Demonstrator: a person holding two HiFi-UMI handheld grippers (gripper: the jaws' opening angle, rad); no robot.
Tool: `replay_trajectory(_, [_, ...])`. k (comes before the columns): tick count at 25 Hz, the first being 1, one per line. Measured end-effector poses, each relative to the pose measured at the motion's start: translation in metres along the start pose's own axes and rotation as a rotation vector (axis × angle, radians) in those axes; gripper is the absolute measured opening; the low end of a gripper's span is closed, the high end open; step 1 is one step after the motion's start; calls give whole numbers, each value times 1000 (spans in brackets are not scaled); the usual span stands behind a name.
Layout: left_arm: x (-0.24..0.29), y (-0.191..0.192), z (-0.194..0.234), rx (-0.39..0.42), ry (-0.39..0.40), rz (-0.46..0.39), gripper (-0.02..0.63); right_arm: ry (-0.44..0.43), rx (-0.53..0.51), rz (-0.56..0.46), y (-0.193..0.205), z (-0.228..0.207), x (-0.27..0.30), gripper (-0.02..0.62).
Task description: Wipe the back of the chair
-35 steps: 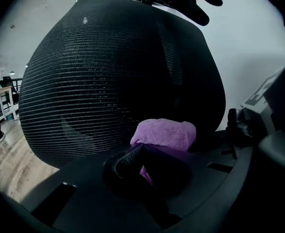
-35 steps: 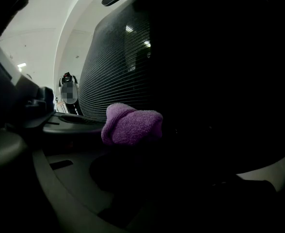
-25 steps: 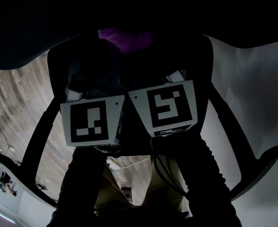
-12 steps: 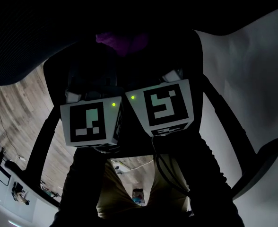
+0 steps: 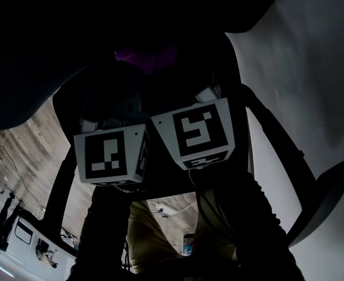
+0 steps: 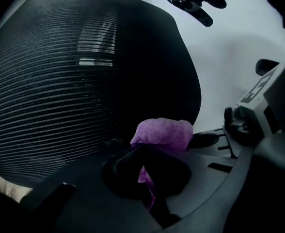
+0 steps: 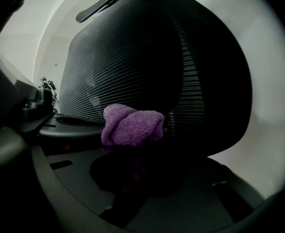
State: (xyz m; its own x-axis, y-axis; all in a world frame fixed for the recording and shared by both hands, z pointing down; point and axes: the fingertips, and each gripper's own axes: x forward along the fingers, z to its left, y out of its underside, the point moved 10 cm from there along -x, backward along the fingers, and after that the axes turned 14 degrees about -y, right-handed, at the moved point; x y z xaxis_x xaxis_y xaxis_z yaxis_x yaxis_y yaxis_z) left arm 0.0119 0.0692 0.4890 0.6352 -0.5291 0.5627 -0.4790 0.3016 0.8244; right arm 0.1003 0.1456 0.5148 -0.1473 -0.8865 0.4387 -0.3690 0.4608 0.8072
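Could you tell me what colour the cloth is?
The cloth is purple, clearest in the right gripper view.

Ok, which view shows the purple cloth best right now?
Right gripper view: the purple cloth shows bright and whole in front of the chair back. In the left gripper view its lower part is hidden by dark jaws; the head view gives only a dim purple patch.

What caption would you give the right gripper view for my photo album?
The right gripper holds a purple cloth up in front of the black mesh chair back.
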Motion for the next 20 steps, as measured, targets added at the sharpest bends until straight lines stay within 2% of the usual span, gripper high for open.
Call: replay_trajectory(20, [24, -17, -64, 95, 207, 5, 8, 168, 92, -27, 4, -44, -52, 54])
